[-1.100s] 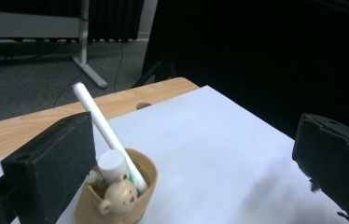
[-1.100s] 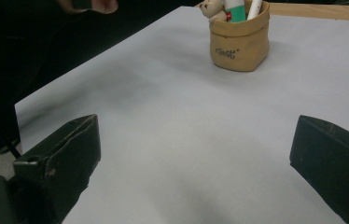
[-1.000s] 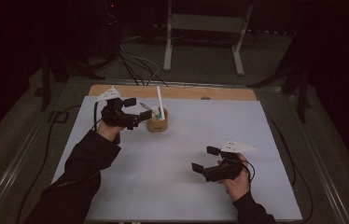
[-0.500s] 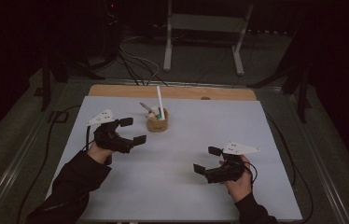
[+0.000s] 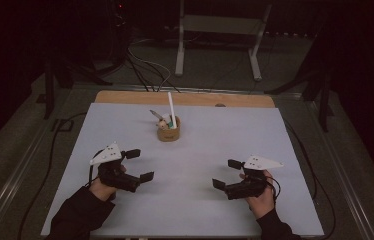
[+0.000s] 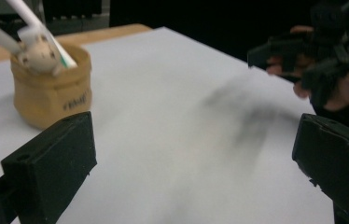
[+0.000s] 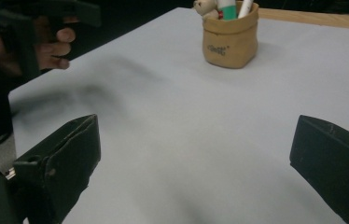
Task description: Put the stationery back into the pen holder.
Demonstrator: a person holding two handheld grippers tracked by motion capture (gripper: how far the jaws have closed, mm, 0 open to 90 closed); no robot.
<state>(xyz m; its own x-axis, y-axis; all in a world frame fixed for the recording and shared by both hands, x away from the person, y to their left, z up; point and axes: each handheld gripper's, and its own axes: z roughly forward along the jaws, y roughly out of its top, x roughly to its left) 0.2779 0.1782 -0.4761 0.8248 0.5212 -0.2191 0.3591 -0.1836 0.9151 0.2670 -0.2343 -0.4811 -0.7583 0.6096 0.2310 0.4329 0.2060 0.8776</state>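
- Left gripper [image 5: 139,165]: held low over the near-left part of the white table cover [image 5: 200,210], jaws spread wide, nothing between them. In the left gripper view its own jaws frame bare sheet, with the pouch off to the upper left.
- Tan pouch [image 5: 168,134]: stands upright toward the far middle of the cover, short of the wooden table edge [image 5: 125,97]. It holds a tall white pen [image 5: 171,106], a green-banded marker [image 7: 226,9] and a small bear-headed item [image 6: 37,53]; a further thin stick [image 5: 154,114] leans out to the left. The contents sit loosely packed and tilted.
- Right gripper [image 5: 226,173]: held low over the near-right part of the cover, jaws likewise wide and empty. Its own view looks across bare sheet to the pouch, well apart.
- Assessment: both grippers sit at rest, well clear of the pouch; no grasp is in hand.
- Recommendation: for any next pick from the pouch, approach from above, close on one stem well above the rim, and lift straight up. The pouch looks soft and light, so a sideways pull would likely tip it; steadying its wall with the other gripper would be prudent.
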